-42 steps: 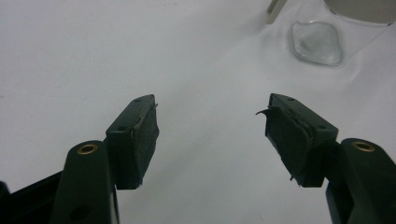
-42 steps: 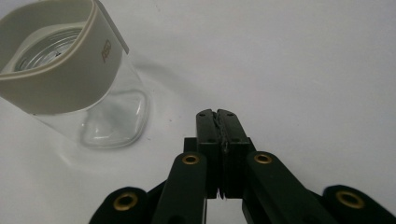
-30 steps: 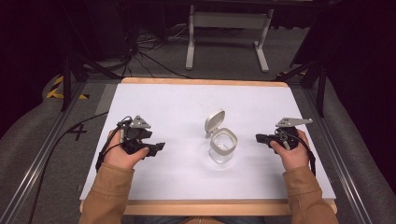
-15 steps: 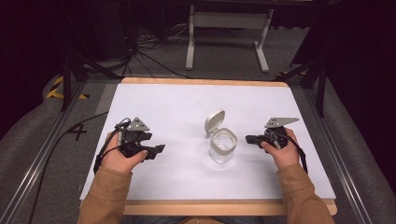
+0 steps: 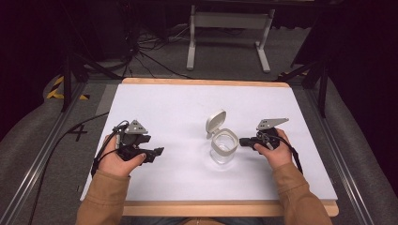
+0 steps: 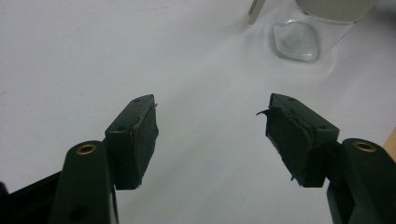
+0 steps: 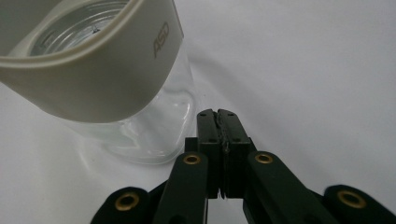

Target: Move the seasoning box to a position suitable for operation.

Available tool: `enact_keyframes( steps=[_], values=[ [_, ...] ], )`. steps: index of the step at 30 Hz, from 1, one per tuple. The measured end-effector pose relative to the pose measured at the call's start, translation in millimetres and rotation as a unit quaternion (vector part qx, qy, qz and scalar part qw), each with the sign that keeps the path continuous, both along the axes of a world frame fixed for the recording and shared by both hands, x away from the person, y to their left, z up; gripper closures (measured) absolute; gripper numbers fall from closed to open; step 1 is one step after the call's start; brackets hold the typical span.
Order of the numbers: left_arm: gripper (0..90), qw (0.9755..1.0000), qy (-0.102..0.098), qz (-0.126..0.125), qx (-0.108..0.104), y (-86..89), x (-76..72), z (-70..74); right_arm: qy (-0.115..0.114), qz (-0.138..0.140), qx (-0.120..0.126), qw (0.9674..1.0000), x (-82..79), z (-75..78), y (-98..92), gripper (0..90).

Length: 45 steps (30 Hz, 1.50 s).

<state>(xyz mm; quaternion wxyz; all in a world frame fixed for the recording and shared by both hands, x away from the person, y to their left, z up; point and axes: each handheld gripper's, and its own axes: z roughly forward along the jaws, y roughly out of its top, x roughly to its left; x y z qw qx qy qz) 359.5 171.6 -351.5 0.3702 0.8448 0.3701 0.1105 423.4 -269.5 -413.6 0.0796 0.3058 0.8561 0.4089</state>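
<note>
white table [image 5: 187, 108], clear jar [image 5: 222, 149] on it

Clear glossy glass jar [image 7: 154, 126] with matt cream plastic collar [image 7: 93, 79]; smooth white table [image 5: 169, 103], wooden-edged.

Clear glass jar [image 5: 223, 149] with cream collar, upright on white table [image 5: 178, 108], right of centre. Mouth open; hinged cream lid [image 5: 215, 123] flipped up behind, tilted. "ASD" lettering on collar in right gripper view. Squarish rounded base visible in left gripper view.
</note>
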Motion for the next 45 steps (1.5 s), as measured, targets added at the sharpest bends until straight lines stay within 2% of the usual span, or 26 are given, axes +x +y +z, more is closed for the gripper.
enact_keyframes(
  steps=[6,8,19,30,36,45],
  values=[
    [34.2,1.0,0.005,0.0,0.0,-0.1,-0.1,-0.5,0.002,0.012,-0.006,0.9999,0.7,-4.3,6.1,89.1],
    [34.2,1.0,0.001,-0.006,0.007,0.6,0.7,0.1,0.003,0.017,-0.009,0.9998,0.4,-5.2,8.3,89.2],
    [34.1,1.0,0.002,-0.004,0.003,-0.5,0.4,-0.7,0.003,0.032,-0.014,0.9994,-0.6,-7.8,14.9,89.4],
    [34.1,1.0,0.005,-0.003,0.001,-1.4,0.8,-0.7,0.002,0.032,-0.019,0.9993,-1.8,-7.1,15.8,89.6],
    [34.0,0.9999,0.004,-0.01,0.003,-4.8,3.5,0.2,0.004,0.034,-0.027,0.9991,-6.7,-5.4,16.5,89.8],
    [34.0,0.9998,0.004,-0.022,0.001,-12.4,8.7,1.0,0.012,0.054,-0.036,0.9978,-18.1,-0.7,20.2,89.8]
  ],
)
